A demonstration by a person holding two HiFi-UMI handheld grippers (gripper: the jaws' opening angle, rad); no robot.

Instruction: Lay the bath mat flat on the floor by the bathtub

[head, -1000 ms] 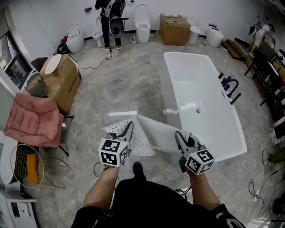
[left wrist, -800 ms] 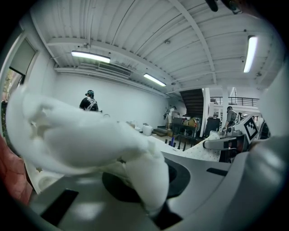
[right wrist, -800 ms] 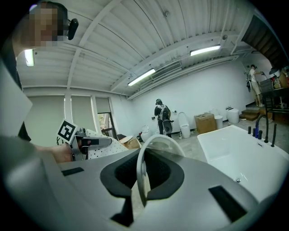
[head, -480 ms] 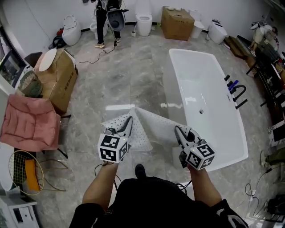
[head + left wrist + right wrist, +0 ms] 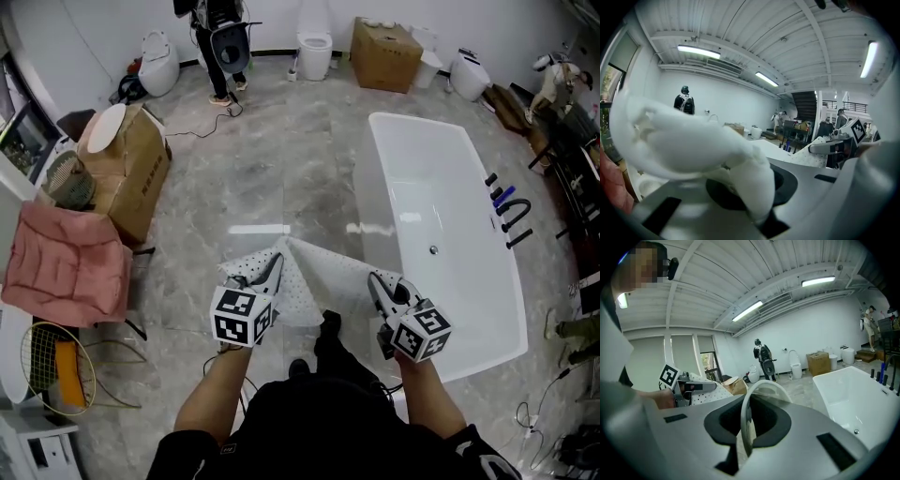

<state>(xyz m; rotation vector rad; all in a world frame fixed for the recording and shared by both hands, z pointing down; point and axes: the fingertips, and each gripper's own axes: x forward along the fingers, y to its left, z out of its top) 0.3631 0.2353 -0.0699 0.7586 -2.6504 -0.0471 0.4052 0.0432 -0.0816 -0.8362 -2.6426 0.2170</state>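
Closest to the wearer, both hands held their grippers out front, abt level w/ each other. On one side the left gripper (image 5: pixel 272 267) had its jaws clamped on a thick, bunched wad of the white perforated bath mat (image 5: pixel 319 272). Opposite, the right gripper (image 5: pixel 378 284) had its jaws pinched nearly together on a thin edge of the same mat. The mat hung between them, off the floor (image 5: pixel 281 178), peaked in the middle w/ a fold, not spread. It was just left of the bathtub (image 5: pixel 441 225) and near the wearer's forward leg (image 5: pixel 328 333). Beyond lay a bare grey strip beside the tub, then a cardboard box (image 5: pixel 136 169) and pink cushion (image 5: pixel 61 267) at left. Toilets (image 5: pixel 314 52) and a standing person (image 5: pixel 217 42) were by the far wall.

Risks, as judged:
- The right grip had so little material that the edge could slip out if pulled taut.
- The left wad could land that corner crumpled.
- Lowering w/o spreading the hands would leave the centre fold.
- The leg could catch the mat.
- Drifting right would drape it on the tub rim.
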